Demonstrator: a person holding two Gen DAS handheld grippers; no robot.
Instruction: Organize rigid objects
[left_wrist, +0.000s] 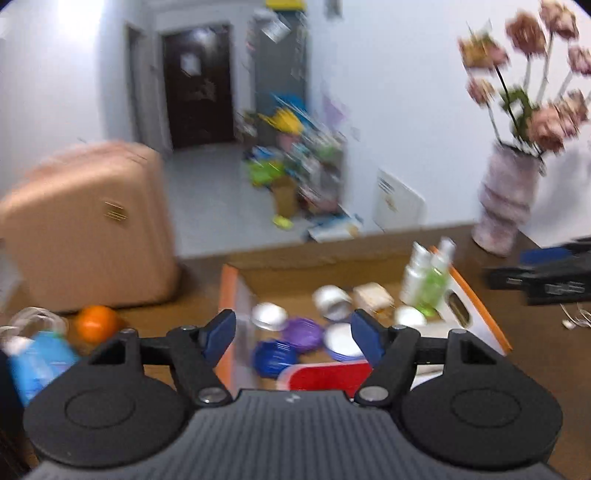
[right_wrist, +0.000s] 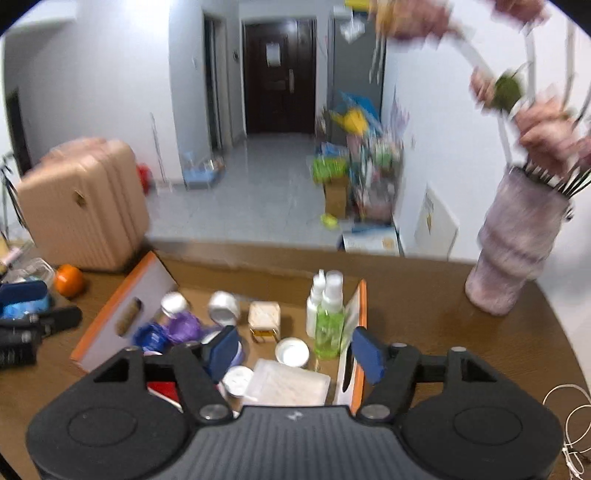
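Both my grippers are up above the box, jaws apart, nothing between the pads. Left gripper (left_wrist: 293, 334): blue pads spread wide, empty. Right gripper (right_wrist: 293, 350): same, pads apart, no contact with anything. Directly below them sits the cardboard box (right_wrist: 122, 314) with orange-edged flaps folded out, resting on the brown wooden table (right_wrist: 424, 317). Near end of the box: a red container (left_wrist: 328, 374) with a pale rim, a clear flat packet (right_wrist: 291, 384), and a small white round tin (right_wrist: 238, 380) just beside it. Mid box: blue lid (left_wrist: 275, 357) and purple lid (left_wrist: 303, 334) touching, a white disc (left_wrist: 341, 341) next to them, a white cap (right_wrist: 291, 351), a beige square jar (right_wrist: 264, 314). Two silver-white round tins (right_wrist: 223, 306) lie further back. Against the right wall of the box: a green spray bottle (right_wrist: 328, 321) and a white spray bottle (right_wrist: 316, 299), upright, side by side. Outside the box on the left: an orange (right_wrist: 68, 280), a blue pack (left_wrist: 37, 360). Right side of the table: a white cable (right_wrist: 570, 417), and a pale ribbed vase (right_wrist: 513, 251) with pink flowers (left_wrist: 524, 33). Beyond the table edge: a pink suitcase (right_wrist: 81, 206) on a grey tile floor, a cluttered pile of coloured items (right_wrist: 354, 162) against the wall, and a dark door (right_wrist: 279, 74) at the end of the hallway. Both views are motion-blurred.
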